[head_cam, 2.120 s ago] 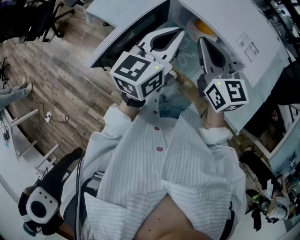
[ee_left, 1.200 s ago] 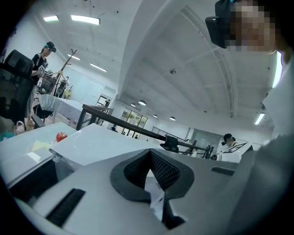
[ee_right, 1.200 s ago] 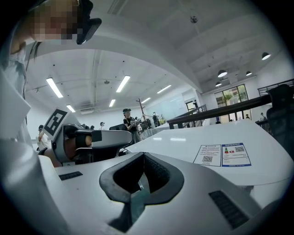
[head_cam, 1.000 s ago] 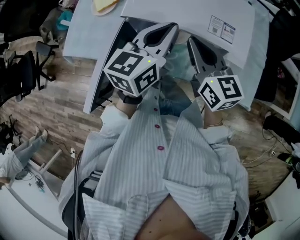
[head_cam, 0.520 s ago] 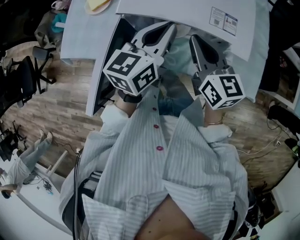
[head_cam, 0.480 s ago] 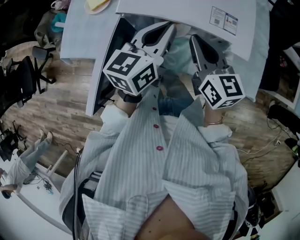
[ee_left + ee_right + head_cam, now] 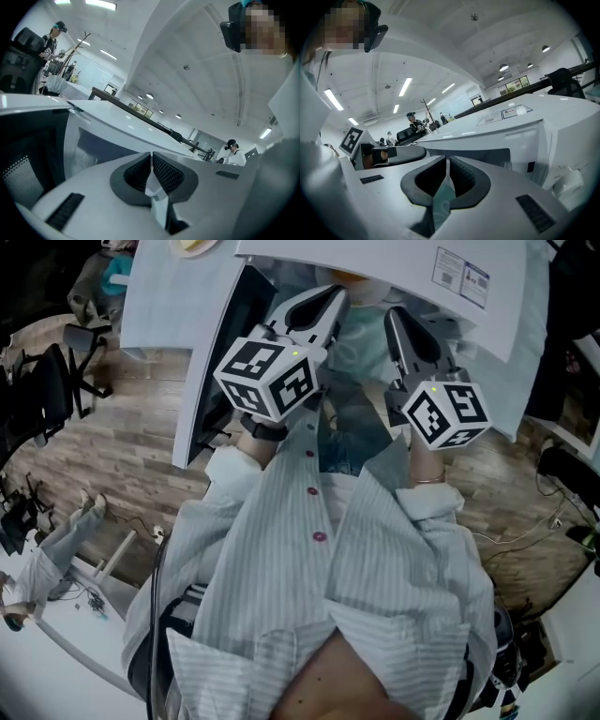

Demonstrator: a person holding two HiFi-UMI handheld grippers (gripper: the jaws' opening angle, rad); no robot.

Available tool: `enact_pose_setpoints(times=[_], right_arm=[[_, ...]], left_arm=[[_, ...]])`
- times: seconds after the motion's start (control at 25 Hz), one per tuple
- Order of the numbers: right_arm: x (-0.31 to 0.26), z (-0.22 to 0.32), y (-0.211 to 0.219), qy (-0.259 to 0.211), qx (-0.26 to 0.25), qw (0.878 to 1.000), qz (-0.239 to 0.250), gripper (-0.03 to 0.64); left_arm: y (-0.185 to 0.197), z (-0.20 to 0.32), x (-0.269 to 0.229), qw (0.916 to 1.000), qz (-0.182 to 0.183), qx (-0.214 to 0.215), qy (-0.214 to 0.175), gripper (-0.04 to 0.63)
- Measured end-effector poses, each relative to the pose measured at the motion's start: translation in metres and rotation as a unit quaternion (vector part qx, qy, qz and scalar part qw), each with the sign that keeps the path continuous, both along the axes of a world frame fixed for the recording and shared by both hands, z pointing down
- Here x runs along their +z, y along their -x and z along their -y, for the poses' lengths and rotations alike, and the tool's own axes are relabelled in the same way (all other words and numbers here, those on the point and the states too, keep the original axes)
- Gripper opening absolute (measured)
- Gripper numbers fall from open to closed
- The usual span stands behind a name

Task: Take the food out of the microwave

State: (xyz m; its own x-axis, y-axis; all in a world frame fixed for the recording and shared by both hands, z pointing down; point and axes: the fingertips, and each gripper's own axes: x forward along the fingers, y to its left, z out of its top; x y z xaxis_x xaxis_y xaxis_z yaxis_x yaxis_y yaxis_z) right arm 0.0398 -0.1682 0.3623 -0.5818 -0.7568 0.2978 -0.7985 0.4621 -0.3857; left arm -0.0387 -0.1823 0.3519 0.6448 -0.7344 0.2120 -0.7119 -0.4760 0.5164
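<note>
A pale green plate (image 7: 361, 338) hangs level between my two grippers in front of the open white microwave (image 7: 375, 259). A bit of orange food (image 7: 353, 277) shows at the plate's far edge, under the microwave's top. My left gripper (image 7: 330, 298) is shut on the plate's left rim. My right gripper (image 7: 397, 317) is shut on the right rim. In the left gripper view the jaws (image 7: 151, 161) pinch a thin pale rim (image 7: 157, 197). The right gripper view shows the green rim (image 7: 442, 197) between the shut jaws (image 7: 446, 164).
The microwave door (image 7: 220, 352) stands swung open to the left of my left gripper. A white table (image 7: 169, 296) with a plate of yellow food (image 7: 192, 245) lies behind it. An office chair (image 7: 47, 381) stands on the wooden floor. People work far off in both gripper views.
Both grippers have sunk a little with the plate still held between them. Their marker cubes have rolled slightly. The microwave's top now sits higher in the head view.
</note>
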Motion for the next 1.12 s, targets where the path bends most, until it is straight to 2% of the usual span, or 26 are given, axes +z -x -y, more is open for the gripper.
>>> enact_pose_setpoints(times=[0.52, 0.72, 1.12], right_arm=[[0.036, 0.004, -0.005, 0.052, 0.019, 0.998, 0.0, 0.035], [0.054, 0.005, -0.004, 0.078, 0.016, 0.997, 0.008, 0.038], [0.089, 0.011, 0.0, 0.129, 0.012, 0.991, 0.022, 0.115]], left_arm=[[0.007, 0.003, 0.037, 0.9983, -0.007, -0.021, 0.054, 0.016], [0.008, 0.006, 0.052, 0.9961, -0.022, -0.027, 0.081, 0.035], [0.009, 0.014, 0.077, 0.9915, -0.038, -0.037, 0.118, 0.073]])
